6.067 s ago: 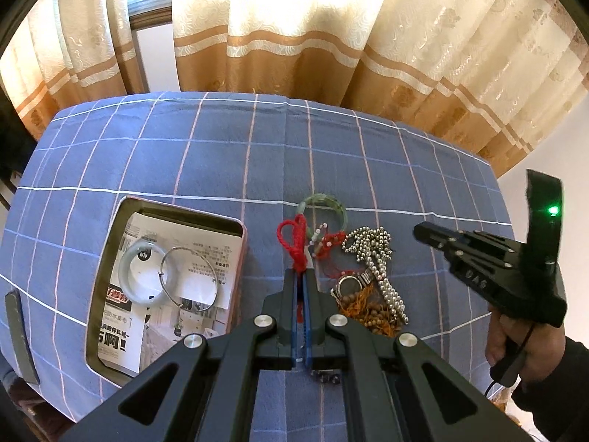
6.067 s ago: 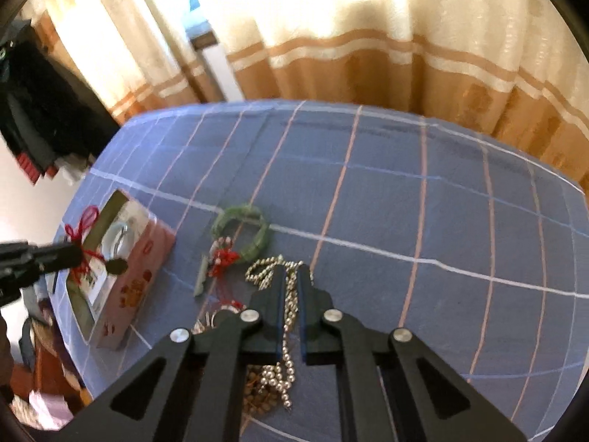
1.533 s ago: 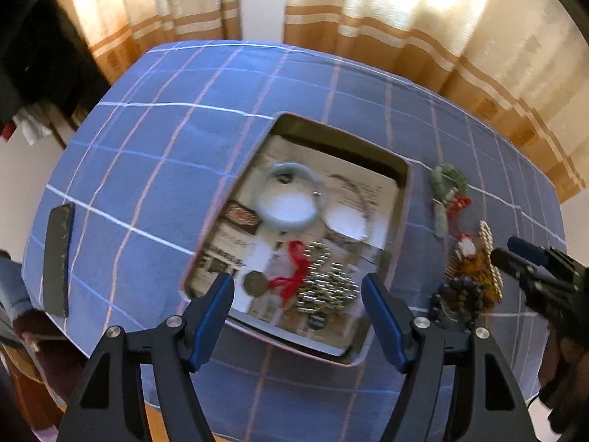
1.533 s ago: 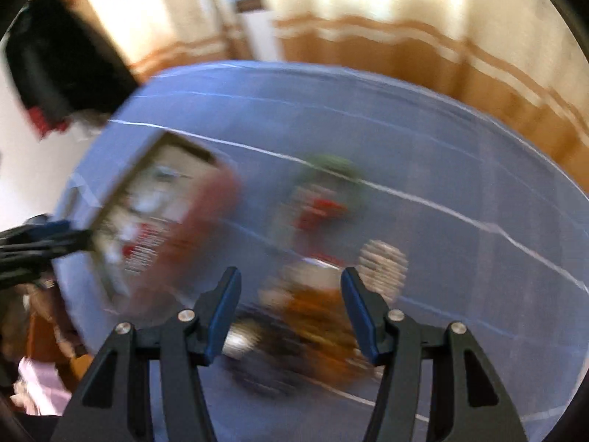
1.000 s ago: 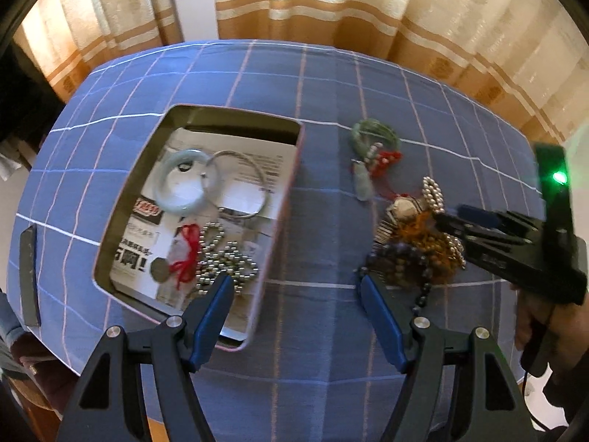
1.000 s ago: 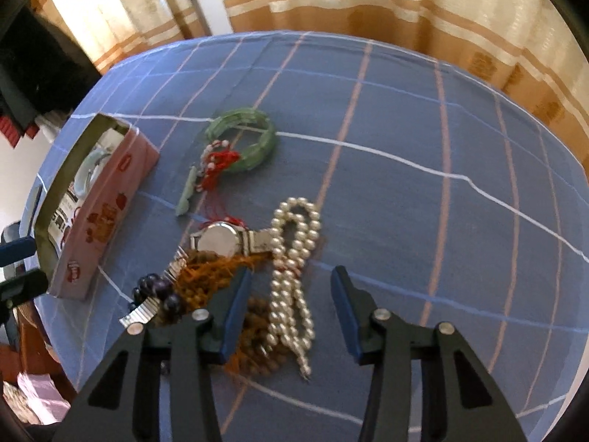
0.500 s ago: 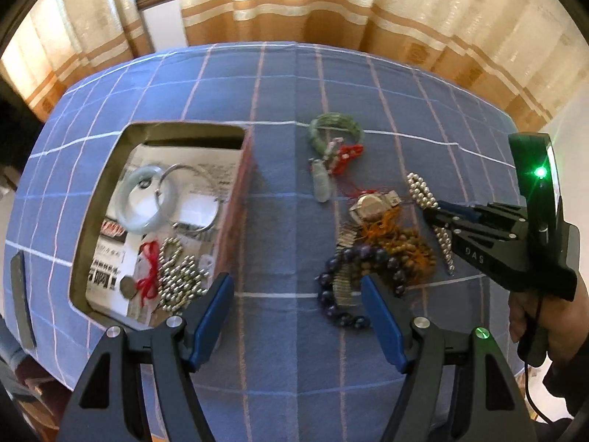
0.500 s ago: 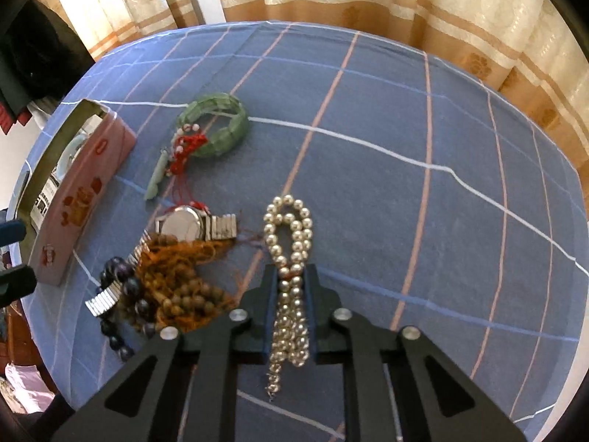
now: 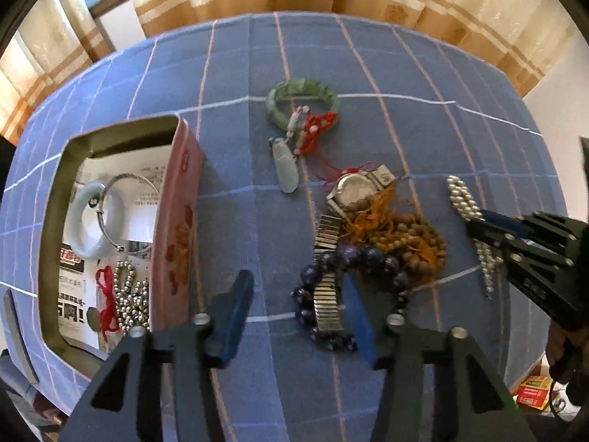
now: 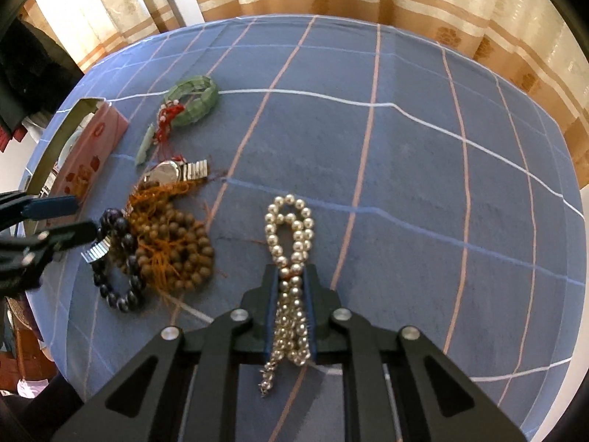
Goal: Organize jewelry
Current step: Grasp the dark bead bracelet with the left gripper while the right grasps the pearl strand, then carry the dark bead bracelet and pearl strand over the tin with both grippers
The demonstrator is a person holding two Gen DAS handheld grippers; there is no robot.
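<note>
The right hand-held gripper [image 10: 291, 280] was clamped on the pearl necklace [image 10: 291, 232], whose long axis ran forward along its fingers on the counter [image 10: 405, 184], while the wide-open, empty left hand-held gripper [image 9: 296, 313] hovered nearer the tin box [image 9: 55, 199], well to the necklace's left.

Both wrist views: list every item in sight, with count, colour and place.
tin box: 1, pink, left on cloth
pale bangle: 1, whitish, in box
wire bangle: 1, silver, in box
silver bead string: 1, red cord, in box
green bracelet: 1, far centre
jade pendant: 1, pale green, red cord
watch: 1, silver, centre
wooden beads: 1, brown
dark bead bracelet: 1, purple
pearl necklace: 1, white, right
left tongs: open
right tongs: shut on necklace
</note>
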